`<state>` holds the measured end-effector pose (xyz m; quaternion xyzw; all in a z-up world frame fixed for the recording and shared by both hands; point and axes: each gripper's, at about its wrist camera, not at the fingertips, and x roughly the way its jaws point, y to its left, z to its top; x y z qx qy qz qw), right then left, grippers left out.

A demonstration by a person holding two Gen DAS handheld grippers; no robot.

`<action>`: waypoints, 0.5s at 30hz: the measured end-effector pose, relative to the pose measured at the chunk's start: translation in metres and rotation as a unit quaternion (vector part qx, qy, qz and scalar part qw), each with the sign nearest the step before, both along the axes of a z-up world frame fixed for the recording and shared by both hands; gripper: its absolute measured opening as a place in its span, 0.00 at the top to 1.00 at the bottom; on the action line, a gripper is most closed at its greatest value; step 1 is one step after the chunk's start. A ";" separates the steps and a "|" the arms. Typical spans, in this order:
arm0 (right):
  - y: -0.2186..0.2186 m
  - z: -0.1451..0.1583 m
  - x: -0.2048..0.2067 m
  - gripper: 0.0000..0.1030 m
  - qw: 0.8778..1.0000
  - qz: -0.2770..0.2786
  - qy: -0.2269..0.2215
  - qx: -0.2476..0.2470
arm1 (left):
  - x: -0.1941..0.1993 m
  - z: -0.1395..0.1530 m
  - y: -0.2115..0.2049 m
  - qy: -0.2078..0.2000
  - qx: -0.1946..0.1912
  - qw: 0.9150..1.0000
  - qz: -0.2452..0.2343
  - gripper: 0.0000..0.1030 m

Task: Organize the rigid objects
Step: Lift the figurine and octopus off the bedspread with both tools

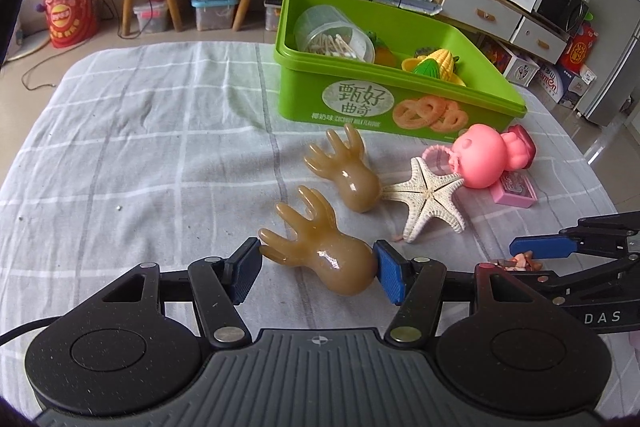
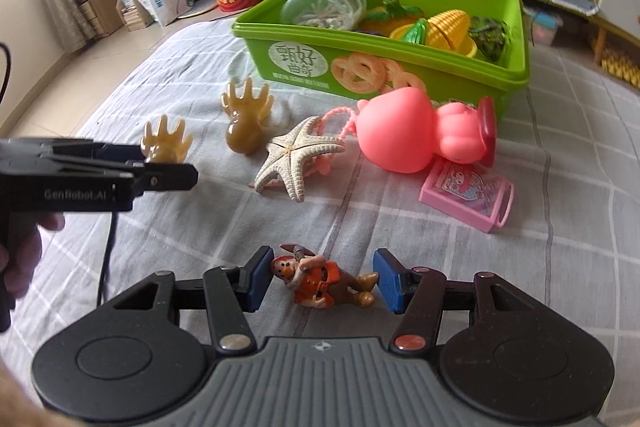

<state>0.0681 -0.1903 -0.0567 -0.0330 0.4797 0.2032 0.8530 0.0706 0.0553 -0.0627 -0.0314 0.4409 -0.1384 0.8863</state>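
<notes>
both grippers are carrying toys, the left gripper (image 1: 318, 269) clamping a tan octopus (image 1: 320, 253) and the right gripper (image 2: 320, 279) pinching a small figurine (image 2: 320, 281) low in frame, while the green box (image 1: 400, 107) upper right is holding some toys and four are lying outside.

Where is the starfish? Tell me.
In both views the starfish lies on the checked cloth between the loose amber octopus and pink toy.

Black hand-held gripper (image 1: 318, 273), blue pads, ribbed grey base
</notes>
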 end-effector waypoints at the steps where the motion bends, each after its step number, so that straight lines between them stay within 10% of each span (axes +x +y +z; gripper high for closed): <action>1: -0.001 0.001 0.001 0.76 1.000 -0.004 0.003 0.002 | 0.000 0.001 -0.002 0.003 0.000 1.000 0.001 0.37; 15: -0.020 0.023 0.016 0.76 0.997 -0.062 0.013 0.051 | 0.002 0.018 -0.020 0.024 -0.027 0.999 0.020 0.37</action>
